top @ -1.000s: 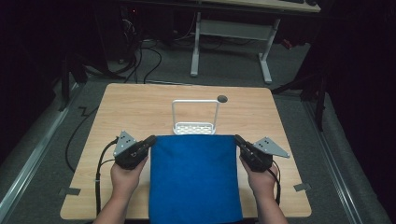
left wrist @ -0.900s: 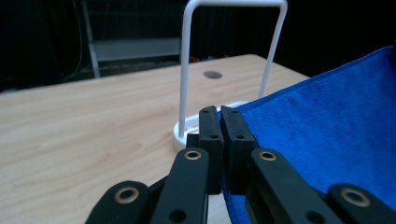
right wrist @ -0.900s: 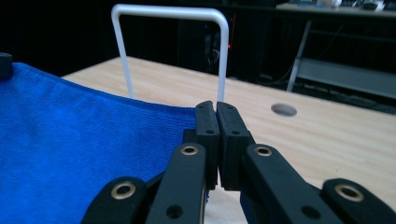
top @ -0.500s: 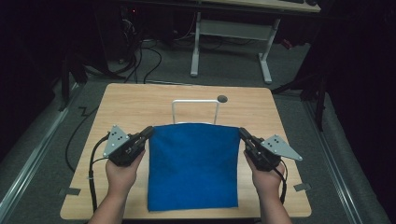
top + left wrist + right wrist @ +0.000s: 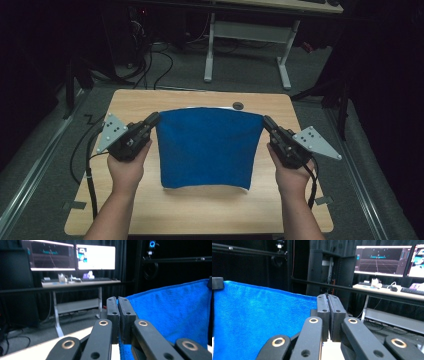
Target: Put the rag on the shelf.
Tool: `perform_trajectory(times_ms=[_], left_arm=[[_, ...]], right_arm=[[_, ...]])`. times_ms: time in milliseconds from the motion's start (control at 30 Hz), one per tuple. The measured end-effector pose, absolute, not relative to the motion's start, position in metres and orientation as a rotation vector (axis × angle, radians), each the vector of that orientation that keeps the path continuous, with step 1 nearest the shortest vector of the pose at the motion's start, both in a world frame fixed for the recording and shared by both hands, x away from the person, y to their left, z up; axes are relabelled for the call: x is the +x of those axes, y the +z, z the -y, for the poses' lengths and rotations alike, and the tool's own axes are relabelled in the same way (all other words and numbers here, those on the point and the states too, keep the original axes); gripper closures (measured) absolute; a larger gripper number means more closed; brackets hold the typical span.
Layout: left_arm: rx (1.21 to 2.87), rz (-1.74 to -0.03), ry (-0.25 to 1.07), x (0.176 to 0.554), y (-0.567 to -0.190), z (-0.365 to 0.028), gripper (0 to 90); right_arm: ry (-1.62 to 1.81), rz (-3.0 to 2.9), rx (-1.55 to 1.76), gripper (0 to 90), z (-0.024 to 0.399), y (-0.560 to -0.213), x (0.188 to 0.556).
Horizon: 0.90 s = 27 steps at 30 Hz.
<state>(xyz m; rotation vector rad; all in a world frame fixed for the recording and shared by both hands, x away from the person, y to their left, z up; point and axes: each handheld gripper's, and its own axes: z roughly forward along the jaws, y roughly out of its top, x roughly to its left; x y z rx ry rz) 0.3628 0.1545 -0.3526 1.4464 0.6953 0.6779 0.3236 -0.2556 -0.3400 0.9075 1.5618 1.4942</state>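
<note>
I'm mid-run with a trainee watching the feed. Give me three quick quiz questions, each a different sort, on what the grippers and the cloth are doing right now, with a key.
1. True or false: the blue cloth lies flat and untouched on the wooden table.
2. Which part of the cloth does the left gripper hold? A) a top corner B) the bottom hem C) the middle
3. Fill in: the right gripper has its jaws ____ on the cloth's other top corner.

Key
1. False: both grippers hold it up by its top corners, and it hangs between them.
2. A
3. shut
</note>
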Motion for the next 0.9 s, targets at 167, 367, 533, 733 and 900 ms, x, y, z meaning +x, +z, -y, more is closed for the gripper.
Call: perform_trajectory(times_ms=[167, 367, 533, 733, 900], left_arm=[[1.418, -0.679, 0.691, 0.369, -0.332, -0.155, 88.7], [1.426, -0.669, 0.707, 0.376, -0.324, -0.151, 88.7], [1.470, -0.683, 0.709, 0.390, -0.319, -0.148, 88.7], [1.492, -0.703, 0.734, 0.408, -0.312, -0.148, 88.6], [1.540, -0.715, 0.742, 0.425, -0.309, -0.144, 88.6]], right_arm=[[1.502, -1.536, 0.897, 89.2, 0.258, -0.325, 0.329], [1.499, -1.526, 0.891, 89.2, 0.259, -0.314, 0.334], [1.497, -1.529, 0.893, 89.1, 0.261, -0.307, 0.340], [1.483, -1.521, 0.929, 89.1, 0.266, -0.301, 0.355], [1.490, -1.515, 0.960, 89.1, 0.268, -0.299, 0.374]])
